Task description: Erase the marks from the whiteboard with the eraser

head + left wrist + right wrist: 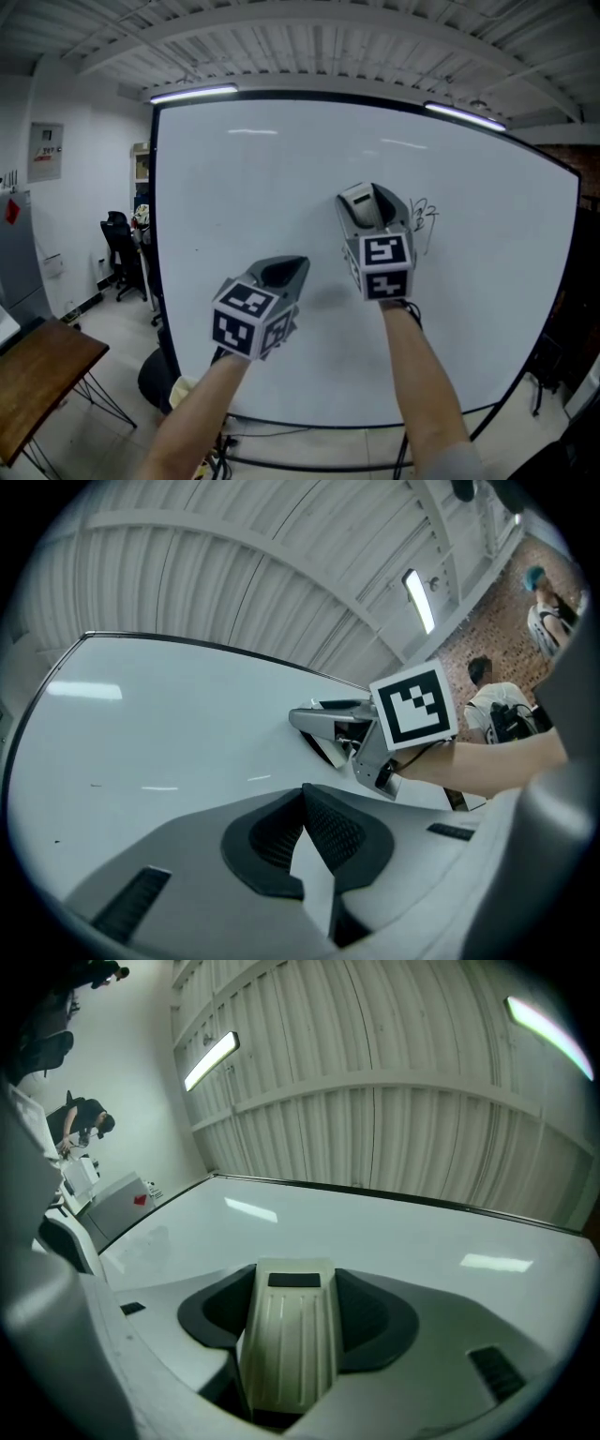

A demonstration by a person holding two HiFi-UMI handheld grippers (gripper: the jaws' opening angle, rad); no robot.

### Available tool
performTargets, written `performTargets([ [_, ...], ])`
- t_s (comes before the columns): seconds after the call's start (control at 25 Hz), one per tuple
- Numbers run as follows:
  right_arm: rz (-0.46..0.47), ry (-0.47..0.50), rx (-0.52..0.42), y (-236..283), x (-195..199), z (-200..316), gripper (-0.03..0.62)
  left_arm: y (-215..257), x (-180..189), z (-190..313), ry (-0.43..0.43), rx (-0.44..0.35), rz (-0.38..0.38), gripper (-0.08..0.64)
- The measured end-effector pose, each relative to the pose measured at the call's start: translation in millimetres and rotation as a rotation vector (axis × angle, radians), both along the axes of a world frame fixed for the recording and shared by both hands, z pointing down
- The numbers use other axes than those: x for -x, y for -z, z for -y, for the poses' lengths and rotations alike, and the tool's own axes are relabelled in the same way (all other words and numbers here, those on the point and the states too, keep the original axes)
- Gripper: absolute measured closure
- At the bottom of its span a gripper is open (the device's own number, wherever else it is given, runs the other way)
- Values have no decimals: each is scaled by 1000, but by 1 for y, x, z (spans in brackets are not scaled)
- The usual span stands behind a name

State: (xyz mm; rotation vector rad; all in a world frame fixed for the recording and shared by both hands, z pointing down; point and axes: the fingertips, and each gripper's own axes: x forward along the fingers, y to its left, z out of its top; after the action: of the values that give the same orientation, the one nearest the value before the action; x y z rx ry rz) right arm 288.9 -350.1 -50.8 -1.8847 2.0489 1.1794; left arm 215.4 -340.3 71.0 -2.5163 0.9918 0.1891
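Note:
The big whiteboard (pixel 272 178) fills the head view. A small patch of black marks (pixel 425 221) sits right of its middle. My right gripper (pixel 373 208) is raised at the board just left of the marks, shut on a pale plastic eraser (pixel 360 201). In the right gripper view the ribbed eraser (pixel 289 1340) lies lengthwise between the dark pads, over the board (pixel 403 1232). My left gripper (pixel 287 272) hangs lower and further left, shut with nothing in it. In the left gripper view its pads (pixel 323 832) meet at the tips, and the right gripper (pixel 326 726) shows beyond them.
A wooden table (pixel 37 361) stands at the lower left. A black office chair (pixel 120 246) is by the board's left edge. The board's stand base (pixel 155 377) and cables (pixel 281 433) lie on the floor below.

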Motion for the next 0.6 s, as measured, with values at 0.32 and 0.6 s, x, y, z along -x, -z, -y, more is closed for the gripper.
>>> performTargets([
  [0.32,-31,-4,4,-1,4,6,336,8,4,15,36,0,-4,563],
  [0.6,-9,-7,7,2,-24,0,336,6,-14,16,24,-3,8,563],
])
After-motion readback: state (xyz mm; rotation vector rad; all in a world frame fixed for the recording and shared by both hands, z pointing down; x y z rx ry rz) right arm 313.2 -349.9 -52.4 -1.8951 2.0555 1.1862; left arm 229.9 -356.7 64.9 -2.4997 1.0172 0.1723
